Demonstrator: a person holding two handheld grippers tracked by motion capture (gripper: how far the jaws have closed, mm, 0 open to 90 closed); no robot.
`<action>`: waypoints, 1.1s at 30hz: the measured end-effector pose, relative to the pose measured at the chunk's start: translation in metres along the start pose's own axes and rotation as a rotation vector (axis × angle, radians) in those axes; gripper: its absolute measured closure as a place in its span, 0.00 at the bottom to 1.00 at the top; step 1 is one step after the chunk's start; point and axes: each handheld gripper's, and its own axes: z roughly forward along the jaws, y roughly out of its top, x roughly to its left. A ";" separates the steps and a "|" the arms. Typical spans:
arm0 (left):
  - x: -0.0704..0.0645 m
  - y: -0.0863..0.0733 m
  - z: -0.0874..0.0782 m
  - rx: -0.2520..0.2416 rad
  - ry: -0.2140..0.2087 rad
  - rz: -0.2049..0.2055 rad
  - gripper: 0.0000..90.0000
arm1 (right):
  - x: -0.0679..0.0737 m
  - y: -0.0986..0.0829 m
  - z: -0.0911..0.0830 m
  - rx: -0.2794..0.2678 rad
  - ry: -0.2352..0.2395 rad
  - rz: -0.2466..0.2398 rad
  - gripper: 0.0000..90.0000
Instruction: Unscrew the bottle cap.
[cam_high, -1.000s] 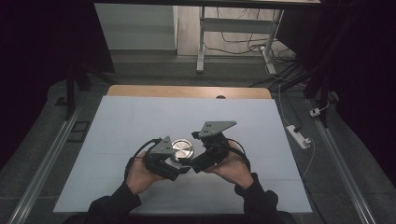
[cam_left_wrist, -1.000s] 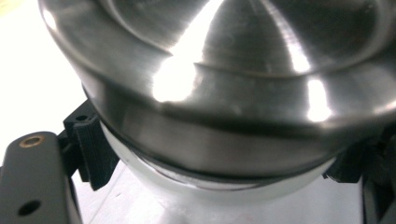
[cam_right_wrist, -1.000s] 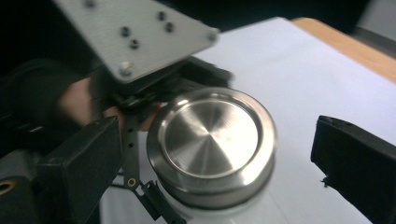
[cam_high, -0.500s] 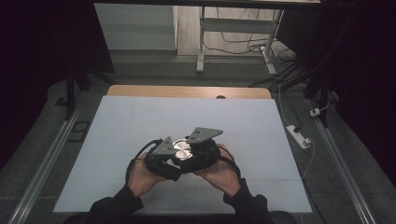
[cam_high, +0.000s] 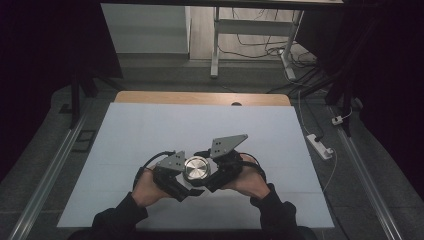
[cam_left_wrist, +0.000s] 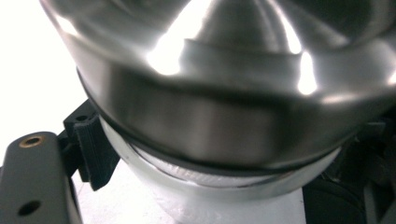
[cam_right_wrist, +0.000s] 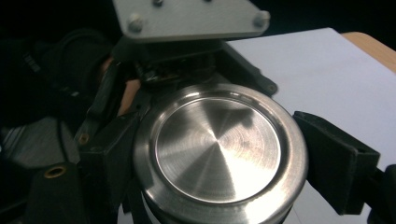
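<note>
Steel lid (cam_right_wrist: 219, 149), round and brushed, is sitting on top of a white container (cam_left_wrist: 219, 196), and the two are standing on the pale table cover (cam_high: 150, 130) between both grippers. In the right gripper view the black fingers (cam_right_wrist: 334, 161) of the right gripper (cam_high: 212, 175) are pressing against the lid's rim from opposite sides, so this gripper is clamping the lid. In the left gripper view the lid is looming just above the left gripper (cam_high: 186, 186), and a ridged pad (cam_left_wrist: 95, 151) is lying against the white body just under the dark seal; the opposite finger is hidden, so whether the left one is truly gripping is something I cannot tell, though it is probably steadying the body.

The step in hand is looking like the lid being worked, most likely twisted loose, while the container is being braced. Whether it is coming off or going on is not readable here. The next move is probably calling for a turn of the right wrist about the lid's centre, with the lower grip resisting so the body is not spinning along, and with the rim kept level to avoid jamming.
</note>
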 end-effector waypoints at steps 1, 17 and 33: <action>0.000 0.000 0.001 0.001 0.000 0.003 0.17 | 0.000 0.000 0.000 0.000 0.000 0.000 0.20; 0.003 -0.003 0.003 0.018 0.305 -0.181 0.17 | 0.009 0.011 0.006 0.027 -0.325 0.150 0.08; 0.003 -0.002 0.002 0.003 0.183 -0.115 0.17 | 0.011 0.007 0.015 0.047 -0.285 0.114 0.20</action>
